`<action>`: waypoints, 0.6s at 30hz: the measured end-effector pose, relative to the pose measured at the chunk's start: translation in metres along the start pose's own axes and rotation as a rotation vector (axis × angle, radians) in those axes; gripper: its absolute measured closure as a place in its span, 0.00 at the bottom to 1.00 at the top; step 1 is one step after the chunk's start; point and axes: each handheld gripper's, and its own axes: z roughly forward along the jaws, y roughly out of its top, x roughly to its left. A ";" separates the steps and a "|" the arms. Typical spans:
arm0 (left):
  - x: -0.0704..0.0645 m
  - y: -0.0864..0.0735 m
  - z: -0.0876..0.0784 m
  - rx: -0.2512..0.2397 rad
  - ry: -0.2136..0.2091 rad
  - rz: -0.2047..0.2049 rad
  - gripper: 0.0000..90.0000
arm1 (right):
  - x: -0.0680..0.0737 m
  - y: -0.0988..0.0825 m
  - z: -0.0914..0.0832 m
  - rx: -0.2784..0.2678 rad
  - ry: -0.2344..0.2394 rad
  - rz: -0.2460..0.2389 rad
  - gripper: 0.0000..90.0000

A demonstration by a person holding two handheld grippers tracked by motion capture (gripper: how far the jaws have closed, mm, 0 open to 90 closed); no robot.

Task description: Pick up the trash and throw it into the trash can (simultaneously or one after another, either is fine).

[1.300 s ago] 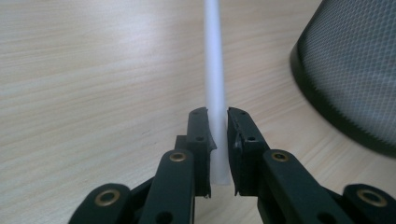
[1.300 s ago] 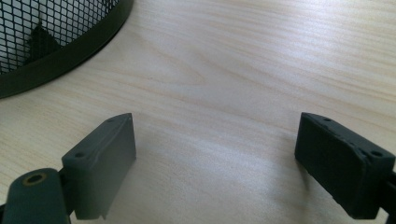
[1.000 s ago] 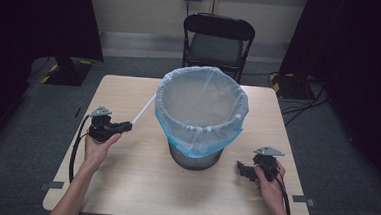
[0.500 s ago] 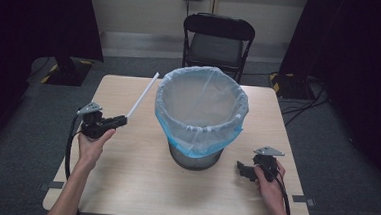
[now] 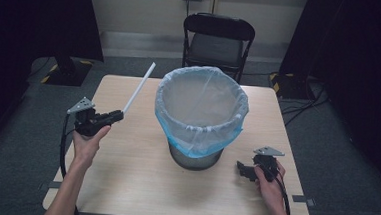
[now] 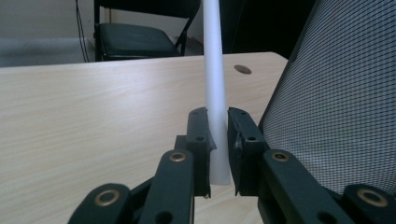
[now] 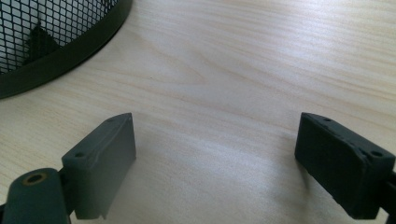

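Note:
A black mesh bin [image 5: 195,155] lined with a pale blue plastic bag [image 5: 201,110] stands in the middle of the wooden table [image 5: 133,184]. My left gripper [image 5: 117,115] hovers left of the bin, shut on the lower end of a long white tube [image 5: 138,88] that slants up and away toward the far side. In the left gripper view the white tube [image 6: 215,84] sits pinched between both pads, with the mesh bin [image 6: 336,107] close on the right. My right gripper [image 5: 241,169] rests low at the bin's right, jaws open with only bare table between them [image 7: 215,158].
A black folding chair [image 5: 217,41] stands behind the table's far edge. Dark curtains flank the room, and cables lie on the floor at the right. The mesh bin's base [image 7: 56,42] is near my right gripper's left jaw.
My left gripper has lifted and drawn left, away from the bin, carrying the white tube, whose far end has swung off the bin's rim. The right gripper has stayed put.

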 end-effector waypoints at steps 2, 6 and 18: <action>-0.001 0.001 -0.002 -0.011 -0.001 -0.003 0.89 | 0.000 0.000 0.000 0.000 0.000 0.000 0.13; -0.001 0.004 -0.014 -0.042 -0.005 -0.010 0.89 | 0.000 0.000 0.000 0.000 0.000 0.000 0.13; -0.018 0.027 -0.027 -0.100 -0.028 0.041 0.89 | 0.000 0.000 0.000 0.000 0.000 0.000 0.13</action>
